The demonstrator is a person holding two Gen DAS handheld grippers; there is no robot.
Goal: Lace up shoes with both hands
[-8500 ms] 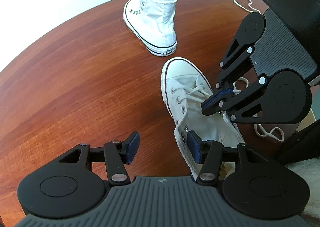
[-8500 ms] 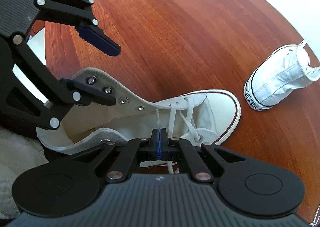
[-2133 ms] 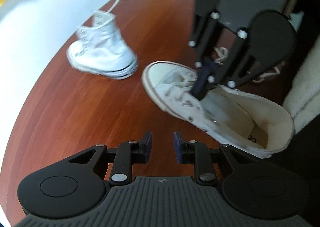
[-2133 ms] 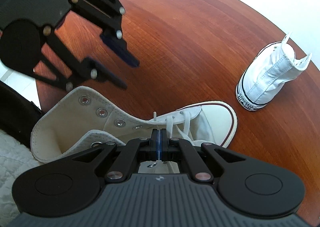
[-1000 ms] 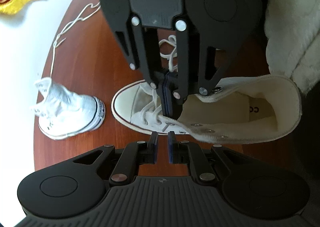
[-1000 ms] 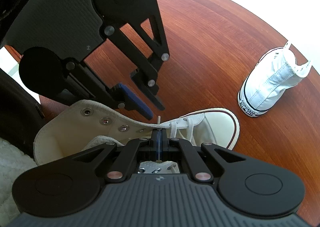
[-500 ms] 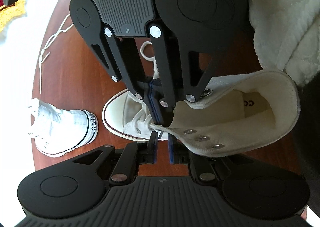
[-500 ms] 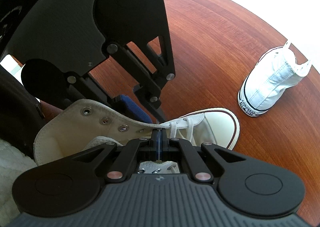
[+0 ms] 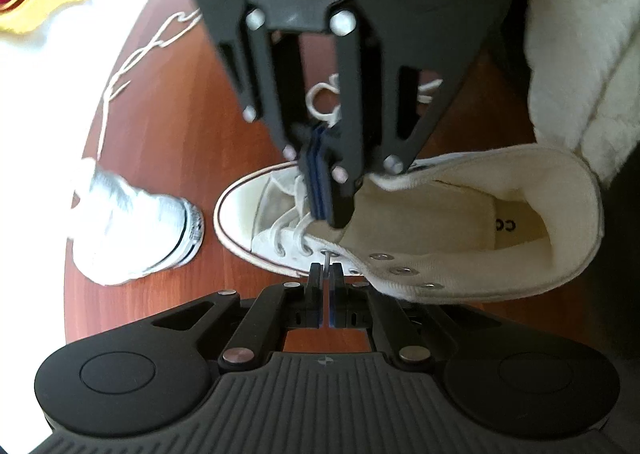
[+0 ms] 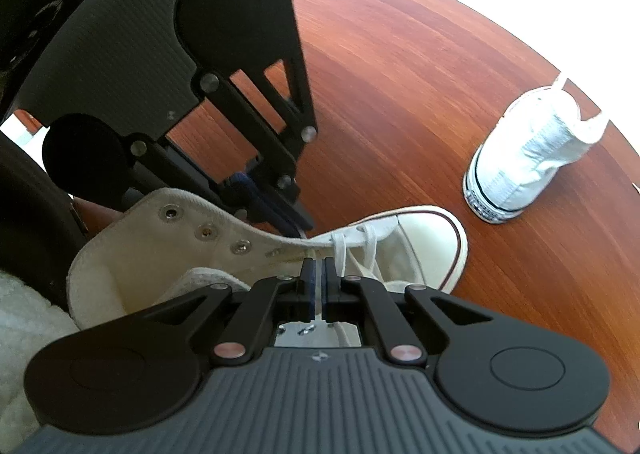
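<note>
A cream high-top shoe [image 9: 440,214] lies on the wooden table [image 10: 400,74], partly laced near the toe. My left gripper [image 9: 326,274] is at the shoe's near eyelet row, shut on the lace tip [image 9: 327,259] that pokes out of an eyelet. In the right wrist view the left gripper [image 10: 296,222] reaches the shoe's [image 10: 160,254] far flap from outside. My right gripper [image 10: 318,272] hangs over the shoe's opening. Its jaws are opening, and the white lace [image 10: 319,290] runs between them with a slim gap on each side.
A second white high-top [image 9: 132,226] stands apart toward the table's edge, also visible in the right wrist view [image 10: 532,162]. A loose lace [image 9: 132,54] trails across the table beyond it. White fleecy fabric [image 9: 580,54] borders the shoe's heel end.
My left jaws have closed on the lace tip that came through the eyelet. The right jaws, pressed together before, now show a narrow gap around the lace.
</note>
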